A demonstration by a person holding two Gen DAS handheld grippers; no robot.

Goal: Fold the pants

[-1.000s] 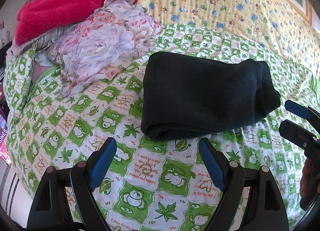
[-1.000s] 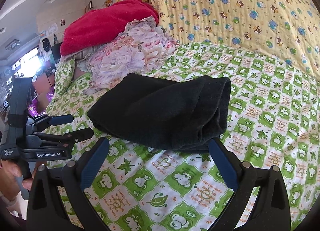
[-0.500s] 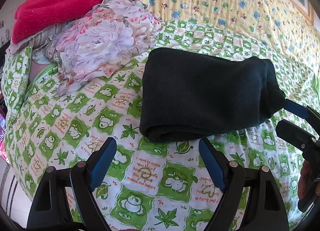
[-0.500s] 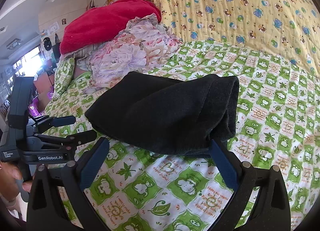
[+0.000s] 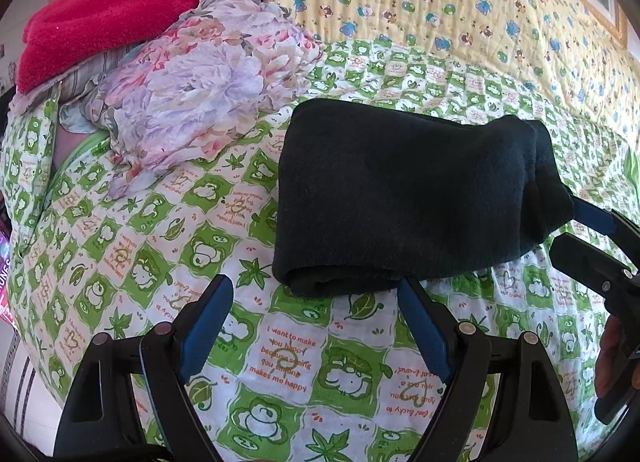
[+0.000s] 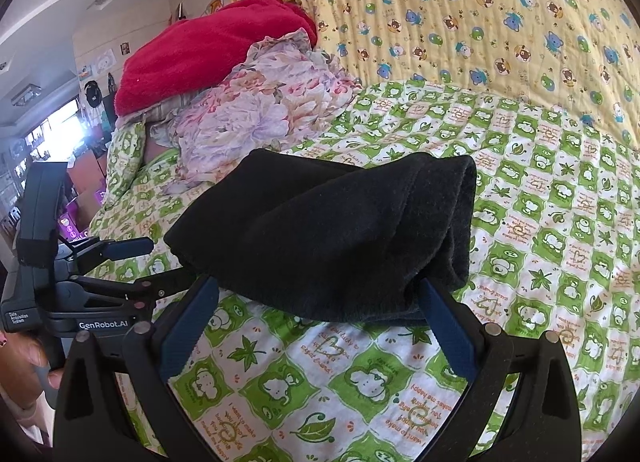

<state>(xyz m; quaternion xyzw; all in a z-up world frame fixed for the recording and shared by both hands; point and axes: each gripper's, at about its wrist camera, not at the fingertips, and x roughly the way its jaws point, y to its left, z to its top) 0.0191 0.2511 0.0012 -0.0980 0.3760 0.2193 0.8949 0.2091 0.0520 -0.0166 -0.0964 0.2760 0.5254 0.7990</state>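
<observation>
The black pants [image 5: 404,198] lie folded into a compact bundle on the green-and-white patterned bedsheet [image 5: 288,346], with a rounded fold along the near edge and layered ends on the side toward the right tool. In the left wrist view the left tool [image 5: 316,310] sits low over the sheet with its blue-padded fingers [image 5: 208,318] spread apart, empty; the tip of one finger reaches the near fold of the bundle, though contact cannot be confirmed. The right tool [image 6: 320,314] likewise has its fingers wide apart and grips nothing, its tips at the bundle's near edge, the cloth overlapping them slightly in the right wrist view. Each tool also shows in the other's camera: the right one at the bundle's end [image 5: 592,238], the left one beside the bundle's opposite end [image 6: 132,266]. Beyond the pants, near the head of the bed, a crumpled floral cloth [image 5: 200,86] rests just apart from the bundle, with a red fleece blanket [image 5: 120,10] piled behind it. A yellow quilt printed with small bears [image 6: 500,22] rises along the far side.
</observation>
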